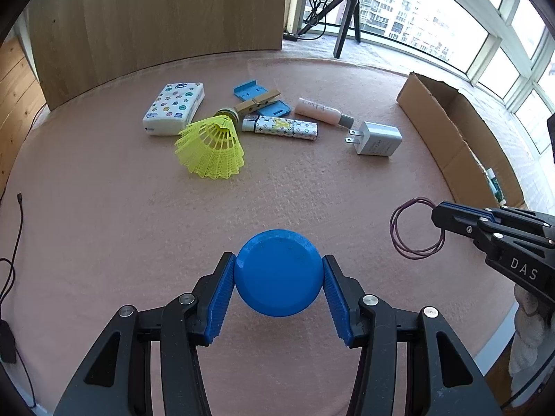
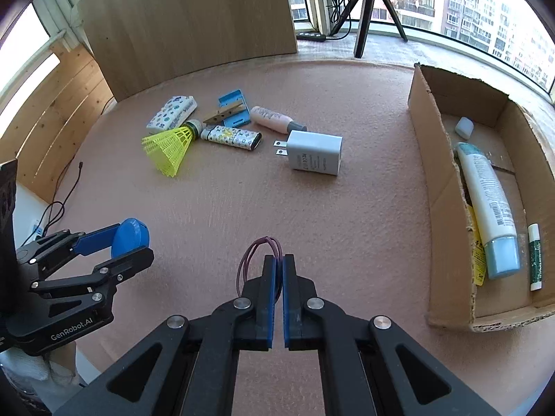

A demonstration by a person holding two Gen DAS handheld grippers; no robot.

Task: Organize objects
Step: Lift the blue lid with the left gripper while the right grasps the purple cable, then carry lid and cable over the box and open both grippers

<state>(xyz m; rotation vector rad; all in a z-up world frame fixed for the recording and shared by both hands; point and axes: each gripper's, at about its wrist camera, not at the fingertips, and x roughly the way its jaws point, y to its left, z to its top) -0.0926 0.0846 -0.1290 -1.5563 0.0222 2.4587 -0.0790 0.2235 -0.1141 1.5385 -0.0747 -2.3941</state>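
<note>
My left gripper (image 1: 278, 270) is shut on a round blue lid (image 1: 276, 272), held above the pink mat; the same gripper (image 2: 133, 242) and blue lid (image 2: 130, 237) show at lower left in the right wrist view. My right gripper (image 2: 278, 260) is shut on a thin purple hair tie (image 2: 255, 248), which hangs as a loop (image 1: 414, 228) from the right gripper (image 1: 437, 213) in the left wrist view. A cardboard box (image 2: 438, 187) lies to the right, holding a white tube (image 2: 485, 201), a lip balm stick (image 2: 535, 256) and a small white case (image 2: 464, 127).
Farther back on the mat lie a yellow shuttlecock (image 1: 211, 147), a tissue pack (image 1: 173, 107), a blue holder (image 1: 260, 98) with a wooden clothespin (image 1: 256, 102), a patterned lighter (image 1: 281, 126), a pink bottle (image 1: 321, 111) and a white charger (image 1: 378, 137). A tripod (image 2: 366, 3) stands beyond.
</note>
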